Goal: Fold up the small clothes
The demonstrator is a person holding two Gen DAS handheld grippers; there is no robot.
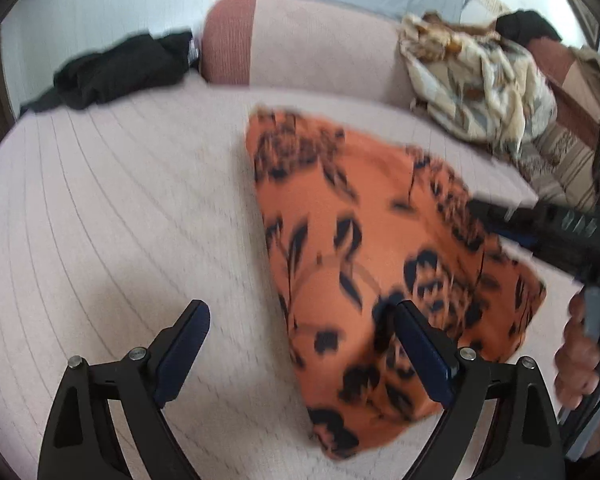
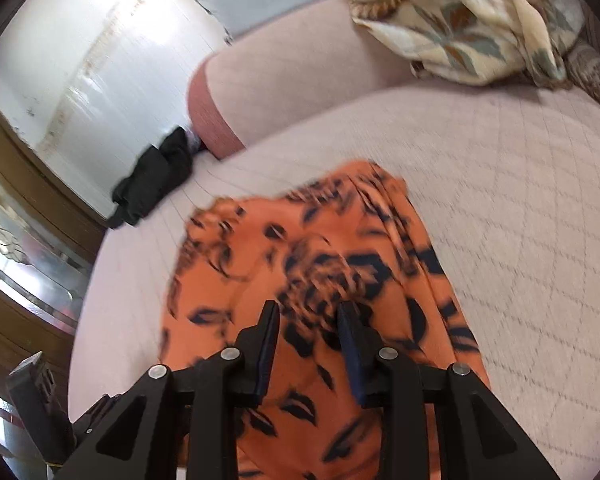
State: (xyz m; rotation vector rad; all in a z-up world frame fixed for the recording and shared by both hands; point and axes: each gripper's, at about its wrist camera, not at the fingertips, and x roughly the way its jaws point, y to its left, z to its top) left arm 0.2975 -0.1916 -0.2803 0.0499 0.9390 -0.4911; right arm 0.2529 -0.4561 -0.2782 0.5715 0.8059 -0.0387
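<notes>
While the orange patterned garment (image 1: pixel 364 248) lies partly folded on the pale quilted bed (image 1: pixel 120 208), we hold both claws above it. Our left claw (image 1: pixel 300 344) is spread wide and grips nothing, its right finger just over the cloth's near edge. Our right claw (image 2: pixel 308 340) stands part open over the middle of the fabric; nothing looks pinched. To fold well, we should likely bring each claw low to a corner, pinch a single layer, then lift and lay it evenly over. The floral cloth (image 1: pixel 480 88) and black garment (image 1: pixel 120 72) lie well apart.
</notes>
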